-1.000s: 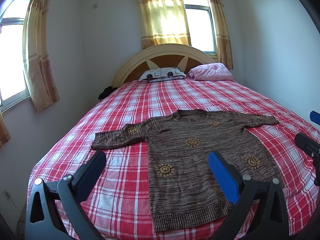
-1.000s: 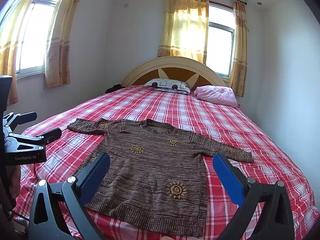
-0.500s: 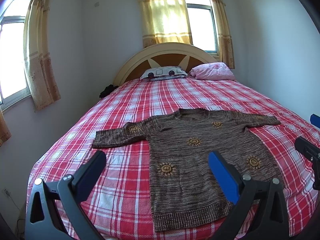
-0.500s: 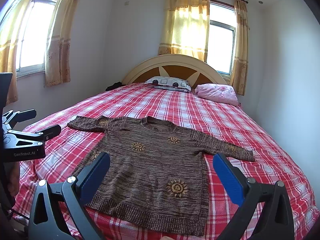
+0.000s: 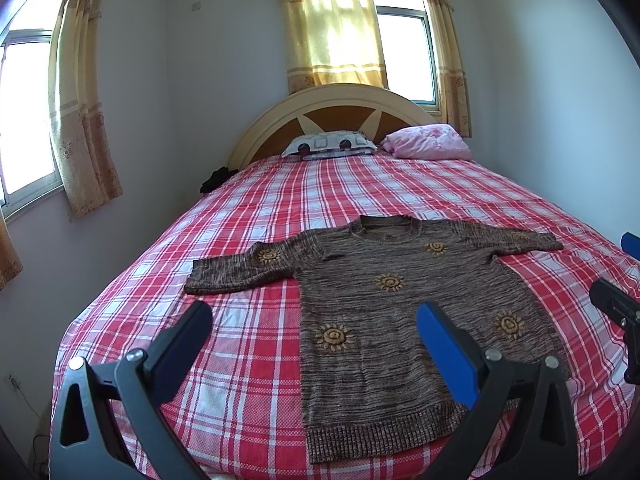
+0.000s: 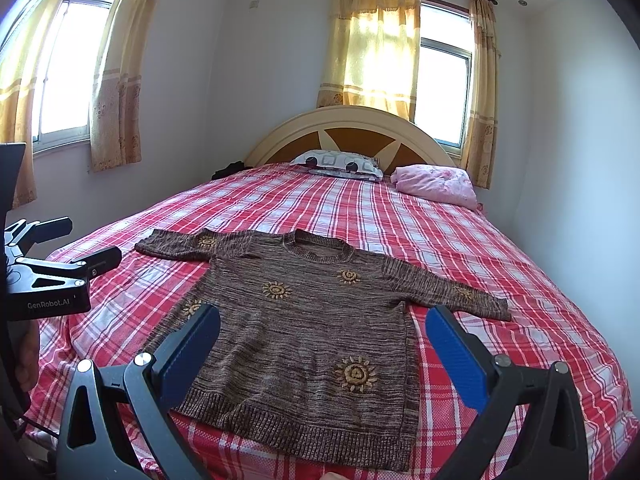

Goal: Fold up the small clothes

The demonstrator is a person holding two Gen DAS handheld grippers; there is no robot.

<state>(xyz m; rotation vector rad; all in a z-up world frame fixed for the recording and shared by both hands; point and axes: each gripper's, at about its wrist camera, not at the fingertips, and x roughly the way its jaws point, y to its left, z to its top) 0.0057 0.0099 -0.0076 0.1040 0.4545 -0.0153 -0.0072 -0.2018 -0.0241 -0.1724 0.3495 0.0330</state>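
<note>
A small brown knit sweater (image 5: 384, 300) (image 6: 304, 328) with yellow sun patches lies flat on the bed, sleeves spread out, collar toward the headboard and hem toward me. My left gripper (image 5: 316, 328) hovers open above the hem's left corner, nothing between its blue pads. My right gripper (image 6: 324, 336) stands open over the lower half of the sweater, holding nothing. In the right wrist view the left gripper's black body (image 6: 52, 280) shows at the left edge. In the left wrist view part of the right gripper (image 5: 616, 308) shows at the right edge.
The bed (image 5: 360, 200) carries a red, white and blue checked sheet. A patterned pillow (image 5: 332, 145) and a pink bundle (image 5: 428, 144) lie by the curved headboard (image 6: 352, 132). A dark item (image 5: 214, 178) sits at the bed's far left edge. Curtained windows flank the room.
Both views have shifted slightly; the sweater sits a little higher and farther in the frames. The sweater itself has not moved, and both grippers stay open.
</note>
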